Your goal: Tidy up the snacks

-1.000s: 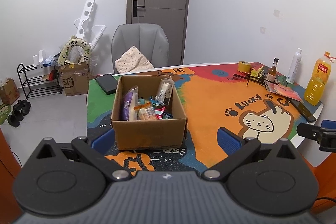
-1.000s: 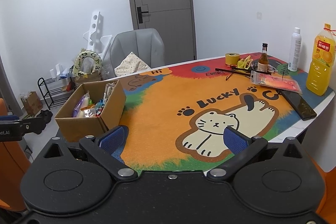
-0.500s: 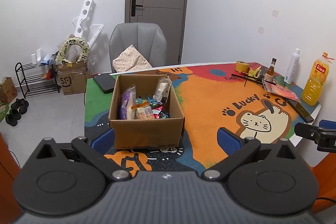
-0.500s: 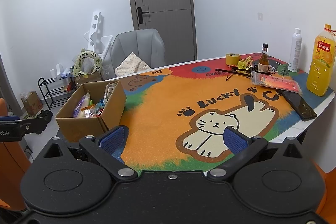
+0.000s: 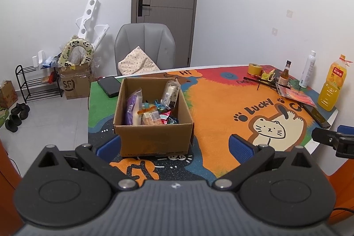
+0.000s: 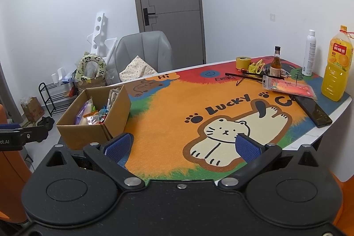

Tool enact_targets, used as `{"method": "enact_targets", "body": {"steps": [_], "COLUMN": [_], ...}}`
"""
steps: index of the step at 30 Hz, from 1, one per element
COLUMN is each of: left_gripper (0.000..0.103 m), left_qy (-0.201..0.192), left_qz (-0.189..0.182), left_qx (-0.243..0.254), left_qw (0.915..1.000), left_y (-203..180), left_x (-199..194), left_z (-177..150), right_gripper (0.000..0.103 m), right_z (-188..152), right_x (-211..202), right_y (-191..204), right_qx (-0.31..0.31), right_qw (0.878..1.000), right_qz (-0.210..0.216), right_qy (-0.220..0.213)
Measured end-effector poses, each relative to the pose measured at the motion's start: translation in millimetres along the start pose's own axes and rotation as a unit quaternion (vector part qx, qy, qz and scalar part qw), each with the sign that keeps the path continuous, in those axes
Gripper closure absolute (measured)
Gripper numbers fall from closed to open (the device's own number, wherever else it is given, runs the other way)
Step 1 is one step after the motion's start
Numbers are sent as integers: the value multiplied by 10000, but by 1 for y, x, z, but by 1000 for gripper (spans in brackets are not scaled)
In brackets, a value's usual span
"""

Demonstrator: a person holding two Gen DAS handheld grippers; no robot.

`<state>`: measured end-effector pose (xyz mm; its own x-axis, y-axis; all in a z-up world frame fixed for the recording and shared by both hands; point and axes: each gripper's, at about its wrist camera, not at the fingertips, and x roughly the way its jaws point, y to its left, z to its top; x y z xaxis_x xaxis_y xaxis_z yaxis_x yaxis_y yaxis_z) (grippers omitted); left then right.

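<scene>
An open cardboard box stands on the colourful cat mat, left of the table's middle. Inside it lie several snack packets: a purple bag, a white-and-dark wrapped bar leaning on the far wall, and small bright wrappers. My left gripper hovers open just in front of the box, nothing between its blue pads. My right gripper is open too, over the cat drawing, right of the box, holding nothing.
On the table's right end stand an orange juice bottle, a white spray can, a brown glass bottle, a tape roll, a red packet and a black phone. A dark tablet lies behind the box. A grey chair is beyond.
The left gripper has drawn back and up a little, so the box looks slightly smaller and farther. The right view is almost unchanged. Both grippers stay open.
</scene>
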<state>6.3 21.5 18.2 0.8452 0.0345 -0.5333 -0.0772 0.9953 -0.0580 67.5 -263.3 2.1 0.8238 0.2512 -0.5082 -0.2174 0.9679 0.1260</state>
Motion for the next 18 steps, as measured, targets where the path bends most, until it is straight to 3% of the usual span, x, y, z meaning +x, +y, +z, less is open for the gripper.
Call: {"method": "enact_targets", "body": {"steps": [18], "left_gripper": [0], "left_qy": [9], "left_qz": [-105], "left_qx": [41], "left_qw": [9999], "left_y": [-1], "left_x": [4], "left_z": [-1], "right_gripper": [0], "right_z": [1], "right_x": [1], "right_y": [0], "right_qx": [-1], "right_qw": [10000], "right_qz": [6], "right_qy": [12]}}
